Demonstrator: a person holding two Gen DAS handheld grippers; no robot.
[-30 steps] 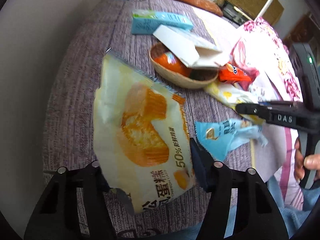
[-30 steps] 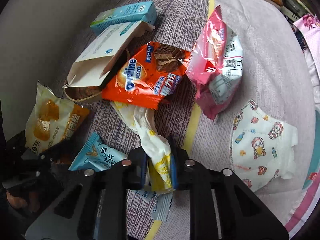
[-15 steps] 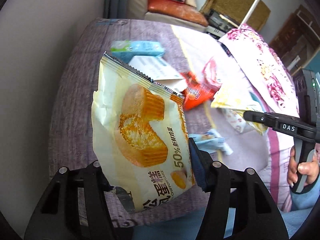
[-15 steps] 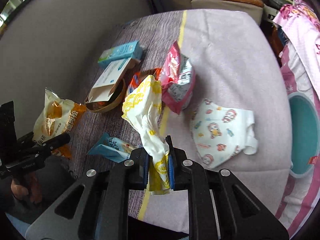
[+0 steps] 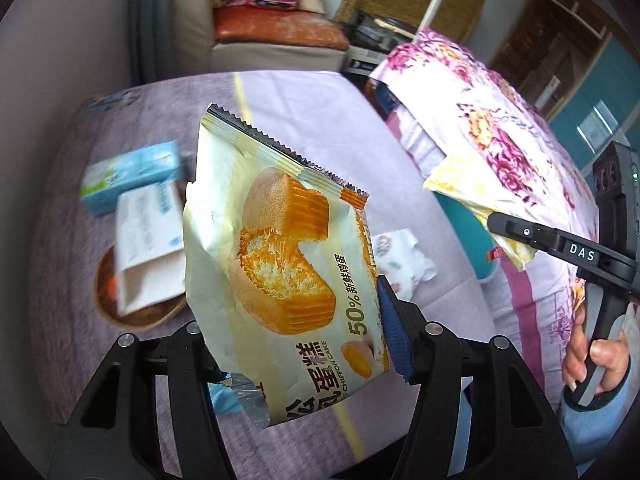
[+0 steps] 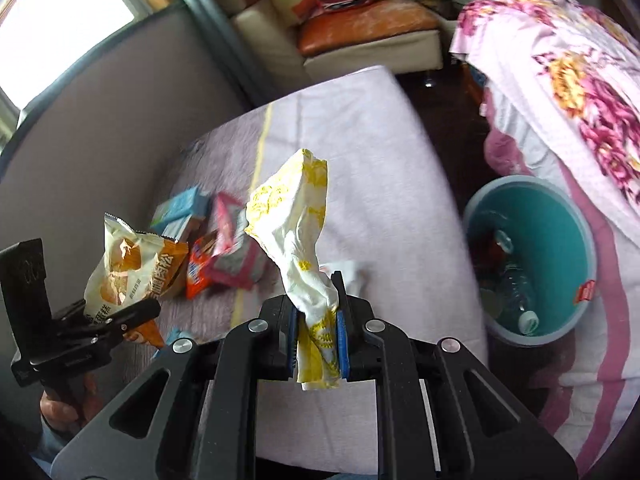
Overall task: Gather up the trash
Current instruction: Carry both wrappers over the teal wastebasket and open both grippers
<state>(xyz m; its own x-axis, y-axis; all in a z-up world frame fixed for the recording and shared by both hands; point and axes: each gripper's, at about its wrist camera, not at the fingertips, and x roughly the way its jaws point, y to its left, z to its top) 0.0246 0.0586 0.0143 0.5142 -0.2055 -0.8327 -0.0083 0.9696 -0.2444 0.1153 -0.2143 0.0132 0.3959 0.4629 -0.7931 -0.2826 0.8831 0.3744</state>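
Observation:
My left gripper (image 5: 296,344) is shut on a cream and orange chiffon cake wrapper (image 5: 280,256) and holds it above the table; it also shows in the right wrist view (image 6: 128,268). My right gripper (image 6: 318,336) is shut on a crumpled yellow and white wrapper (image 6: 296,240), lifted off the table; it shows in the left wrist view (image 5: 476,196) too. A teal trash bin (image 6: 560,232) with bottles inside stands on the floor at the right of the table.
On the purple tablecloth (image 6: 380,168) lie an orange snack bag (image 6: 198,272), a pink bag (image 6: 230,256), a blue carton (image 5: 128,176), a white box in a wicker bowl (image 5: 140,308), and a printed tissue (image 5: 400,256). A floral-covered bed (image 6: 580,92) stands right.
Both grippers have risen well above the table with their wrappers. The right gripper has swung right so the teal bin is now in its view.

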